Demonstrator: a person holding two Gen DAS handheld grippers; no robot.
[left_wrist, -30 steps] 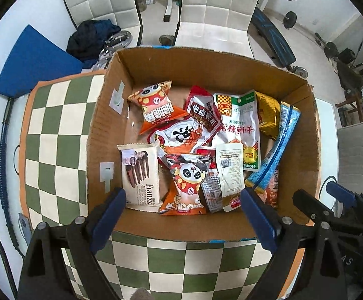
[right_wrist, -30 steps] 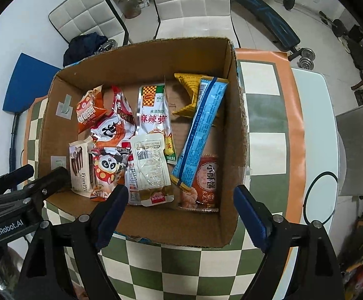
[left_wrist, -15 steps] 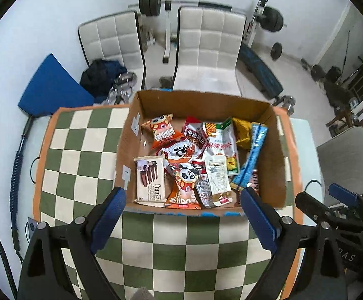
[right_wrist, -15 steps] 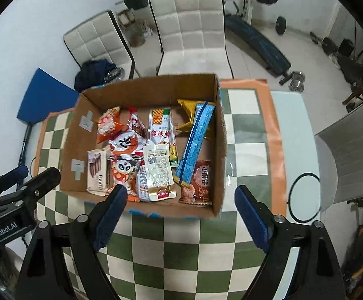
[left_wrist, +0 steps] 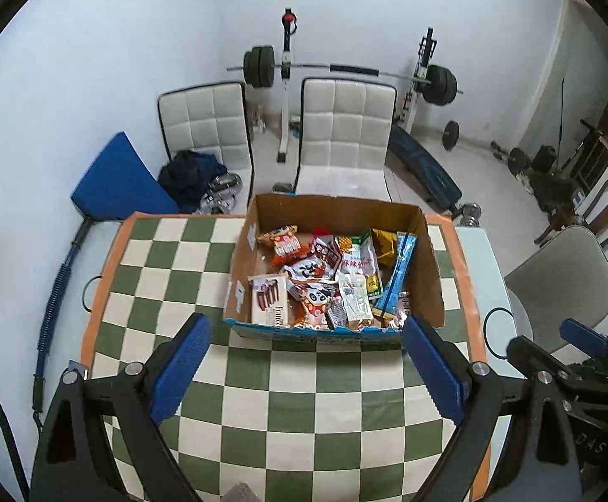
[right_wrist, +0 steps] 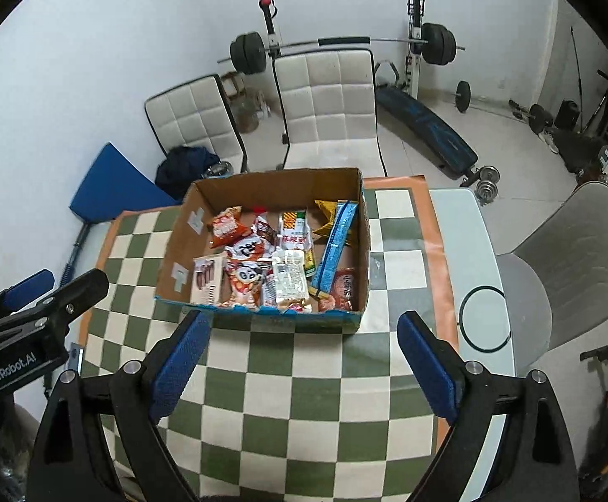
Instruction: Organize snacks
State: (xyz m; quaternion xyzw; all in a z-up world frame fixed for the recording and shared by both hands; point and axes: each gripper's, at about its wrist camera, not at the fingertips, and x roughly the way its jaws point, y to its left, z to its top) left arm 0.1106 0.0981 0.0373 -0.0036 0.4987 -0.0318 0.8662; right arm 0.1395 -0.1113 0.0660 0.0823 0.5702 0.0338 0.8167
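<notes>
Now the left gripper (left_wrist: 306, 370) hangs wide and empty at six o'clock over the checkered counter (left_wrist: 165, 276); the cardboard box (left_wrist: 427, 276) of snacks (left_wrist: 324, 276) sits toward twelve, well apart; at right, the right gripper (right_wrist: 299, 364), nothing between them, jaws opening

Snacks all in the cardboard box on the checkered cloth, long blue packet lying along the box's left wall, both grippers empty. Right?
One error: the long blue packet leans along the right wall of the cardboard box, not the left, as the right wrist view shows. The rest stands: snacks in the box on the checkered cloth, both hand-held grippers empty.
</notes>
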